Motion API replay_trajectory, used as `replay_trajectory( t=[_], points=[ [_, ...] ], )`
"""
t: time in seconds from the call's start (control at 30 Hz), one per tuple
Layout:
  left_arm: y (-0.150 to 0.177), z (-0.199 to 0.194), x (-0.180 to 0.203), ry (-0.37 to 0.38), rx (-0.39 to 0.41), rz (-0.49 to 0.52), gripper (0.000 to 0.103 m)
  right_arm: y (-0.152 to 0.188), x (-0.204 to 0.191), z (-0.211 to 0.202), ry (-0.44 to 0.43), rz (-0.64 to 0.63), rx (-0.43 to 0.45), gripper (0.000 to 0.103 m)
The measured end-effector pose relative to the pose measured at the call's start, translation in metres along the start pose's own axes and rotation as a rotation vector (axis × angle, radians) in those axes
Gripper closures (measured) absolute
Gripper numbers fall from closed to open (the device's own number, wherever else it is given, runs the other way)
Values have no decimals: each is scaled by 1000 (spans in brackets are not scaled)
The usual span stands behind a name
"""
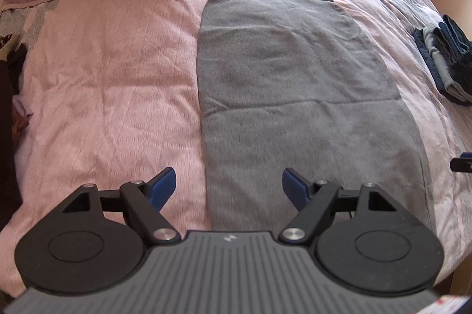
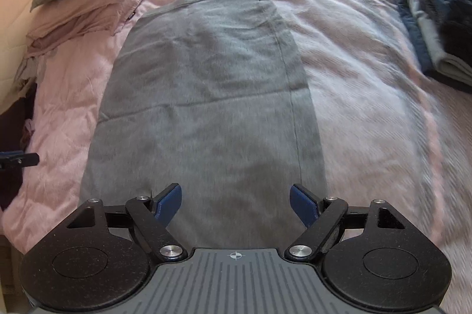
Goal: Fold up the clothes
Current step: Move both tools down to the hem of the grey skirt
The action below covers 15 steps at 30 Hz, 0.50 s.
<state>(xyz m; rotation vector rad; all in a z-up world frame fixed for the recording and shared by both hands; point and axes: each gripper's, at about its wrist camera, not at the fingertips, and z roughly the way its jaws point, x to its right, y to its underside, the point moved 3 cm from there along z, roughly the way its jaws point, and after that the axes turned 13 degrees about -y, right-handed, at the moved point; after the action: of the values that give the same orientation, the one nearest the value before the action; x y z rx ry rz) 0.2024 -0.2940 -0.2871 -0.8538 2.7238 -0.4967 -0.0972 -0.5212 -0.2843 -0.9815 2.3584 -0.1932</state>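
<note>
Both the left gripper [image 1: 229, 184] and right gripper [image 2: 236, 200] hover with fingers spread, empty, above the near end of the grey skirt [image 1: 283, 72], laid flat on the bed [image 1: 112, 78] for folding.

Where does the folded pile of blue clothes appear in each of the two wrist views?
Left wrist view: the folded pile of blue clothes lies at the right edge, at mid height, on the bed.
Right wrist view: the pile lies in the upper right corner.
Shared landmark: the grey garment, spread flat, left of the pile in both.
</note>
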Motion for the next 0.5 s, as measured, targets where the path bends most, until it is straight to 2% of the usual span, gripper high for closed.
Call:
replay_trajectory(
  t=[0.1, 0.17, 0.23, 0.5],
  points=[
    [-21, 36, 3, 4, 4, -9, 31, -39, 29, 35, -21, -38, -29, 25],
    [-37, 62, 5, 3, -12, -20, 38, -67, 50, 55, -25, -70, -37, 37],
    [-57, 86, 5, 27, -12, -34, 39, -94, 68, 68, -29, -99, -27, 40],
    [-160, 163, 15, 45, 87, 26, 40, -216, 116, 119, -88, -201, 46, 46]
  ],
)
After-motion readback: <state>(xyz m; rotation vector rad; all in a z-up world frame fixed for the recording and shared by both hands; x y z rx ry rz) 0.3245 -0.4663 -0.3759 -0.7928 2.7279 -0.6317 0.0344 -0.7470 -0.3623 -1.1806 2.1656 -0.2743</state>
